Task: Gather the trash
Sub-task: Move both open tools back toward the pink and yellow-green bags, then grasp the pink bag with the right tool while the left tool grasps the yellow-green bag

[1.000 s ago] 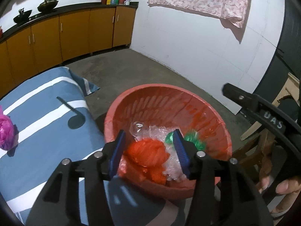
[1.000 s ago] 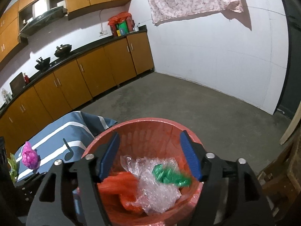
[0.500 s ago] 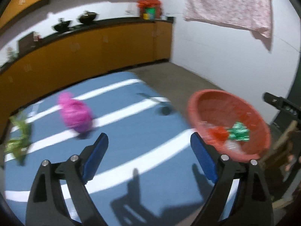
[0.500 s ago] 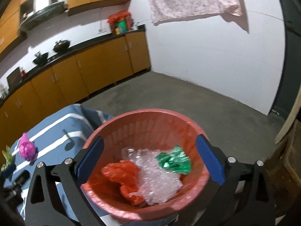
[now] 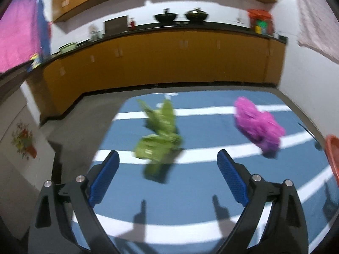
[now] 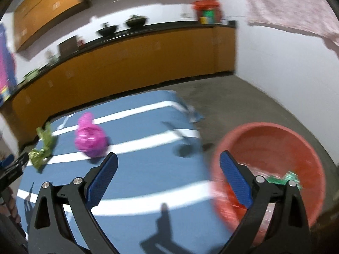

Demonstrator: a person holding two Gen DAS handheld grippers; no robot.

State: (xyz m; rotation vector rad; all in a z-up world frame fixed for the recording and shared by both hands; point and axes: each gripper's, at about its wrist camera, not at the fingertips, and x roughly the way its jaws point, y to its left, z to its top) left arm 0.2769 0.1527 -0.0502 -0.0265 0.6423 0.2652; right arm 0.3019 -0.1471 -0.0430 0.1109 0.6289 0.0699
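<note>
Left wrist view first: the left gripper (image 5: 168,172) is over the blue striped counter (image 5: 190,192), jaws still spreading and nothing between them. Dead ahead, just beyond the jaws and centred in the gap, lies the green wrapper (image 5: 160,136), crumpled, its long axis running away from the camera and leaning a little left (blur softens its edges). To the right of the green wrapper, outside the jaw line, sits the pink bag (image 5: 257,124), and at the far right edge a sliver of the red basin (image 5: 332,154) peeks in.

Over to the right wrist view: the right gripper (image 6: 168,175) has its jaws wide, easing inward slightly, and again nothing is caught in them. The pink bag (image 6: 91,138) lies ahead and left of the jaws; the green wrapper (image 6: 42,146) is further left still, with the left gripper (image 6: 12,165) just beside it. The red basin (image 6: 273,154) sits right of the pink bag, beyond the counter's edge, and only this view shows collected scraps already inside.

My read: the left hand is nearer the green wrapper, the right hand nearer the pink bag.
</note>
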